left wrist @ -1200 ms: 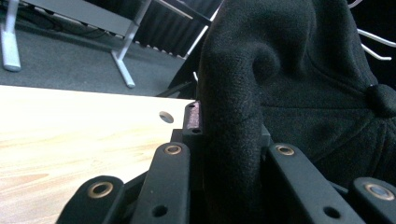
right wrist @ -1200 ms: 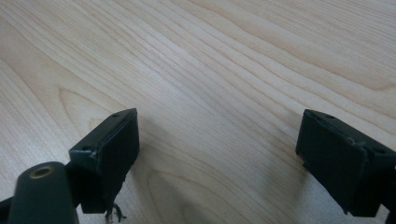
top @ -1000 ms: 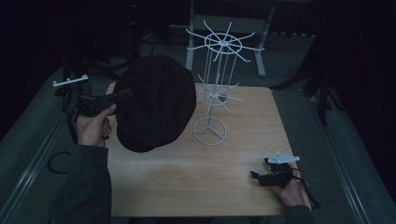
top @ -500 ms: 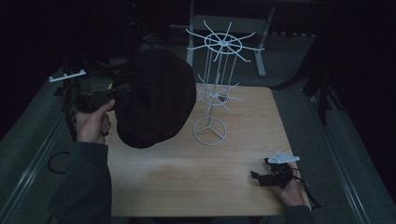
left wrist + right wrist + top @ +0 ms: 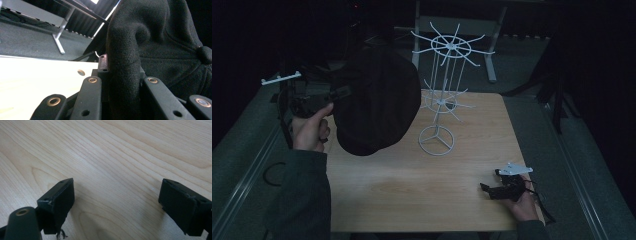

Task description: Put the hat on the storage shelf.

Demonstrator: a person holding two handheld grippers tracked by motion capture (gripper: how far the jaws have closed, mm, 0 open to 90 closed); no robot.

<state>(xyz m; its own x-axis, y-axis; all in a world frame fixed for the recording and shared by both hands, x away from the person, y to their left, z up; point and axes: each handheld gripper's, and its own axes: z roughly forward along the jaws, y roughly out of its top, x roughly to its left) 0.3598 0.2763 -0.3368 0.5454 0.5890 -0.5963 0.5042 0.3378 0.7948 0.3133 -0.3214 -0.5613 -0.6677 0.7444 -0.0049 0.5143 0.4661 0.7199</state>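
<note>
left tongs point(image 5: 337, 95) clenched on the black cap's point(image 5: 377, 102) edge, fleece pinched between my jaws | cap has risen off the surface point(image 5: 412, 195) and edged toward the white wire rack point(image 5: 447, 95), now just beside it | I judge hanging it is next | right tongs point(image 5: 497, 187) released, resting empty on the surface

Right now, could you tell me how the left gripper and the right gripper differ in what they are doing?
The left gripper is shut on the black cap, while the right gripper is open with nothing between its fingers. The left gripper is raised at the table's left edge; the right gripper sits low at the near right corner. Each is held in one hand.
</note>
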